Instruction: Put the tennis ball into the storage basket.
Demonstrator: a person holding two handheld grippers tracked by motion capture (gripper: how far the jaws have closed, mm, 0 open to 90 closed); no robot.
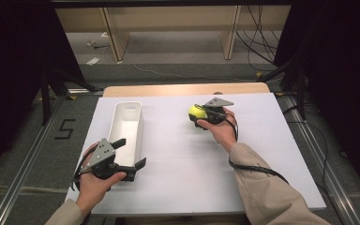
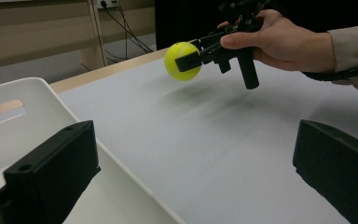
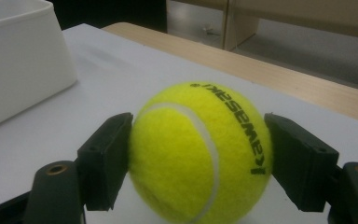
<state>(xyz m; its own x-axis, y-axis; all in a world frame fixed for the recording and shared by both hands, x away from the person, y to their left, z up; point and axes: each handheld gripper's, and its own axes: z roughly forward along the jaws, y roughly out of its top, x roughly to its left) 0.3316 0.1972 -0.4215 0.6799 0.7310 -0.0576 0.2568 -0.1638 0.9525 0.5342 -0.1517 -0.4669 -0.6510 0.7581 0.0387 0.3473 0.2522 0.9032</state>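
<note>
Your right gripper (image 1: 198, 114) clasps the tennis ball (image 3: 200, 151) across its middle. It looks light, fuzzy, slightly springy. Your left gripper (image 1: 131, 153) gapes wide beside the white bin (image 1: 126, 124).

A fuzzy, felt-covered tennis ball (image 3: 200, 151) is sitting between the matt black plastic jaws of the right gripper (image 3: 200, 163), while the smooth, faintly glossy white plastic bin (image 1: 126, 124) is resting on a matt white board (image 1: 178, 159) lying over pale wood.

A yellow tennis ball (image 3: 200, 151) with black lettering and a white seam sits clamped between the right gripper (image 1: 202, 114) jaws, lifted just above the table.
</note>
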